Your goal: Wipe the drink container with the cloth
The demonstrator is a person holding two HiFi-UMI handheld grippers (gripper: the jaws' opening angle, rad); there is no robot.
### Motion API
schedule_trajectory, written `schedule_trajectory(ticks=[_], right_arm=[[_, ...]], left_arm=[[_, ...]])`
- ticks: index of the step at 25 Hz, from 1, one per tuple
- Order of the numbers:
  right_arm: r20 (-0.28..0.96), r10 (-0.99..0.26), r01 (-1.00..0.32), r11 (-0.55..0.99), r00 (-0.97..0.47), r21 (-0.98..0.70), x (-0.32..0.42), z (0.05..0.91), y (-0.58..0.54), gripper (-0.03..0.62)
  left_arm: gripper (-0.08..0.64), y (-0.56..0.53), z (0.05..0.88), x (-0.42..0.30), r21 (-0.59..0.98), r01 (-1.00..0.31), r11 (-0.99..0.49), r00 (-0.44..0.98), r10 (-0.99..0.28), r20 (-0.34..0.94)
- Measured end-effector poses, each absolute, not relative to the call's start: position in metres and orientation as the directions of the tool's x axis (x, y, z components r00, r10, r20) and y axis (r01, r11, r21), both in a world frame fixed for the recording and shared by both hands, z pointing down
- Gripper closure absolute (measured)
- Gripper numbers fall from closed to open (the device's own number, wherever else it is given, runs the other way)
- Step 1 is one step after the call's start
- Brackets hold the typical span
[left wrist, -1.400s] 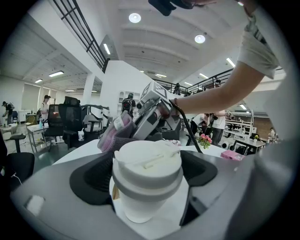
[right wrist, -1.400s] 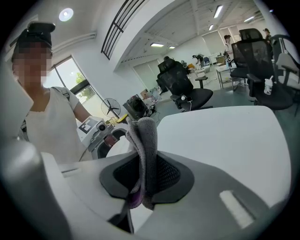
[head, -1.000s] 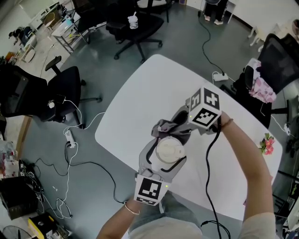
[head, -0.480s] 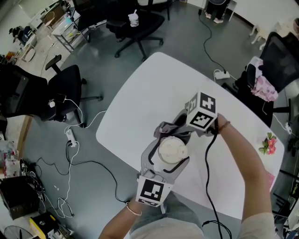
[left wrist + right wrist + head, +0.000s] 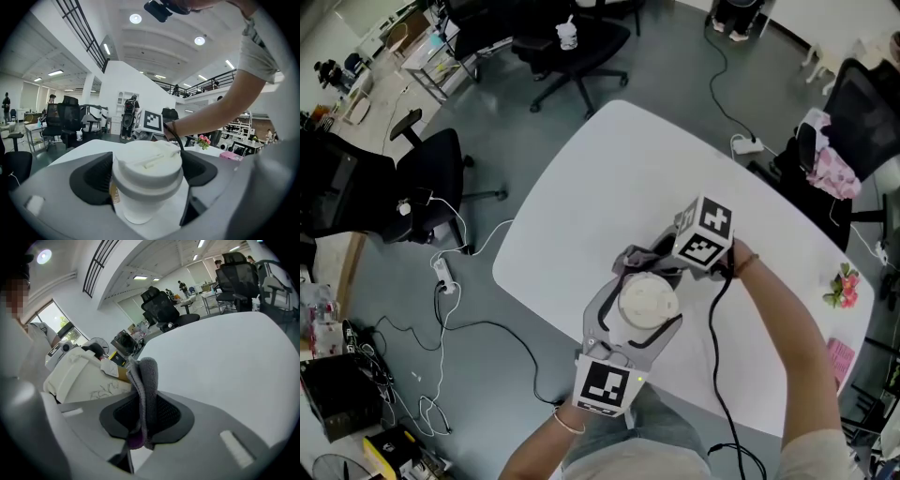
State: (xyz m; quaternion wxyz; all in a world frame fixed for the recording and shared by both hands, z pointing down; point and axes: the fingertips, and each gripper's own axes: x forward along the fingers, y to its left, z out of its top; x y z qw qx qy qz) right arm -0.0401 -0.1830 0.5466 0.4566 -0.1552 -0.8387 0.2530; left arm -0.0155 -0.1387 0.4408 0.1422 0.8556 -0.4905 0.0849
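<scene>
Head view gives me only the drink container's (image 5: 647, 302) white lid, standing near the desk's (image 5: 600, 178) front edge. Left gripper view shows my left gripper (image 5: 146, 187) clamped on the container's sides. Right gripper view shows my right gripper (image 5: 143, 418) pinching the grey cloth (image 5: 146, 380) just beside the container. Since a second ago the right gripper has edged nearer, and the container is unmoved.

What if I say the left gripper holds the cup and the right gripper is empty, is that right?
No. The left gripper holds the cup, but the right gripper is not empty: it grips the cloth, as the right gripper view shows.
</scene>
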Motion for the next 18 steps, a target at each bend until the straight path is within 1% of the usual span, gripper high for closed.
schedule_trajectory(ticks=[8, 11, 18], right_arm=[[0.741, 0.427, -0.069, 0.842, -0.518, -0.534, -0.037, 0.575, -0.185, 0.52], [0.762, 0.403, -0.098, 0.851, -0.507, -0.515, -0.037, 0.586, -0.185, 0.52], [0.775, 0.359, -0.118, 0.868, -0.52, -0.482, -0.035, 0.589, -0.187, 0.52]], left_arm=[[0.109, -0.14, 0.441, -0.015, 0.115, -0.854, -0.507, 0.518, -0.81, 0.276], [0.109, -0.139, 0.44, -0.016, 0.126, -0.857, -0.5, 0.514, -0.811, 0.28], [0.109, -0.14, 0.441, -0.016, 0.11, -0.855, -0.507, 0.516, -0.811, 0.275]])
